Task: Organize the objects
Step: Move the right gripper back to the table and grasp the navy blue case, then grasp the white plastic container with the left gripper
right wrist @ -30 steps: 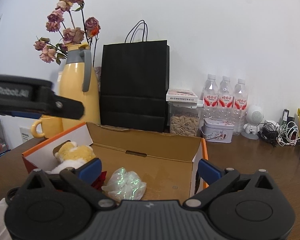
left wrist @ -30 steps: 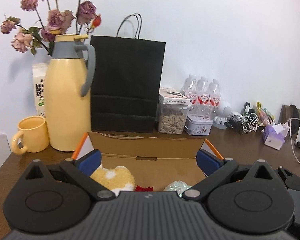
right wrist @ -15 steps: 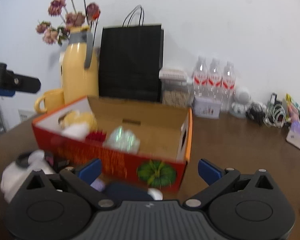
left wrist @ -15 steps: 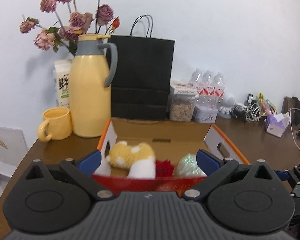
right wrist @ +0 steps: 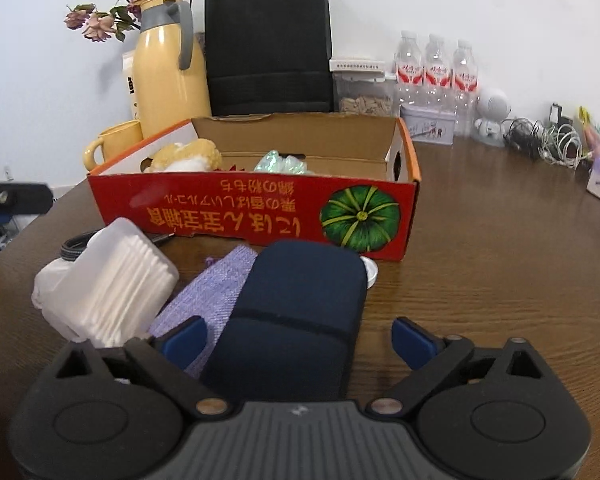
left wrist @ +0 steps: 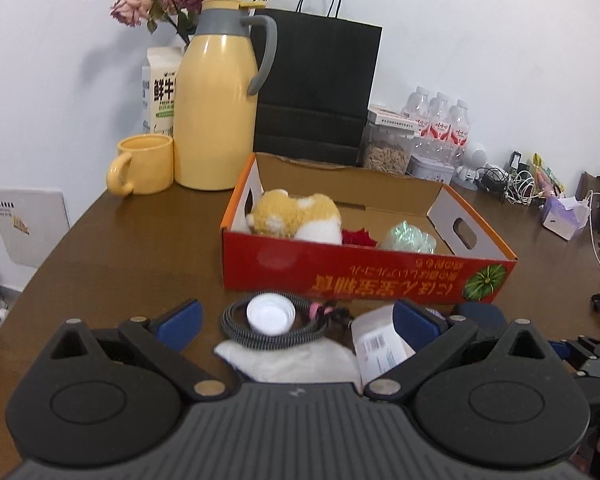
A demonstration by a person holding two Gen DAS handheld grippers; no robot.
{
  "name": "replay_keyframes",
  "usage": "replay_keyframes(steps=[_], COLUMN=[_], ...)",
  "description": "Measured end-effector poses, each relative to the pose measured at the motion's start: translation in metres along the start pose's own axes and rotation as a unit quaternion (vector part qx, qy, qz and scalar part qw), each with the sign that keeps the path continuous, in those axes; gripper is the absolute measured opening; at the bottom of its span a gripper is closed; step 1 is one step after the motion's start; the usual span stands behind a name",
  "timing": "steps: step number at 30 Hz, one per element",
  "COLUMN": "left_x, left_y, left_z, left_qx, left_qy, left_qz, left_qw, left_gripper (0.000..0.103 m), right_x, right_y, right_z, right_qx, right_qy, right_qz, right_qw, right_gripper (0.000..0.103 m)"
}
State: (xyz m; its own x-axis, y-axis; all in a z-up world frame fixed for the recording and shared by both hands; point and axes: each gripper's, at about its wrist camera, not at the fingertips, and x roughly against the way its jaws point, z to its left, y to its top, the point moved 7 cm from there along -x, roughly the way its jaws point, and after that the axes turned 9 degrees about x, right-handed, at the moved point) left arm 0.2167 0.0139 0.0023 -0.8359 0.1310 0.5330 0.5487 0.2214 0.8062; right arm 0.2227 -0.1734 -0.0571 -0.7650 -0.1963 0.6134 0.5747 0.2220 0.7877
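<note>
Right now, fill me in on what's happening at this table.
A person is sorting loose items into the red cardboard box, a gripper in each hand. The box already holds a plush toy, something red and a shiny green bundle. The right gripper straddles a dark blue case, its jaws closing but not yet pressing on it. The left gripper hangs open over a coiled cable and white cap.

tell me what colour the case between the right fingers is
Dark navy case; right wrist view.
</note>
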Motion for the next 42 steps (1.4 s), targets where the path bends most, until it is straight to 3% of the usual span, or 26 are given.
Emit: replay_keyframes(steps=[6, 11, 16, 34, 42], left_x=[-0.003, -0.005, -0.007, -0.021, -0.031], left_y=[-0.007, -0.009, -0.012, -0.021, -0.031], left_z=[-0.001, -0.003, -0.006, -0.039, -0.055], left_qx=[0.0, 0.001, -0.003, -0.025, -0.032], left_qy=[-0.005, -0.008, -0.011, -0.04, -0.054], left_qz=[0.011, 0.016, 0.021, 0.035, 0.056], left_qw=[0.9999, 0.9998, 0.9997, 0.9983, 0.9964], left_gripper=[0.103, 0.103, 0.103, 0.103, 0.078], right_x=[-0.006, -0.008, -0.004, 0.019, 0.025], right_y=[-0.001, -0.001, 0.0, 0.007, 0.008], right_z=[0.006, 0.006, 0.004, -0.011, -0.022], right_qx=[0.0, 0.001, -0.003, -0.013, -0.02], right_qy=[-0.005, -0.008, 0.002, 0.011, 0.012], right_qz=[0.012, 0.014, 0.001, -0.048, -0.062], right_qw=[1.0, 1.0, 1.0, 0.999, 0.998], right_gripper=[0.079, 0.076, 0.066, 0.063, 0.063])
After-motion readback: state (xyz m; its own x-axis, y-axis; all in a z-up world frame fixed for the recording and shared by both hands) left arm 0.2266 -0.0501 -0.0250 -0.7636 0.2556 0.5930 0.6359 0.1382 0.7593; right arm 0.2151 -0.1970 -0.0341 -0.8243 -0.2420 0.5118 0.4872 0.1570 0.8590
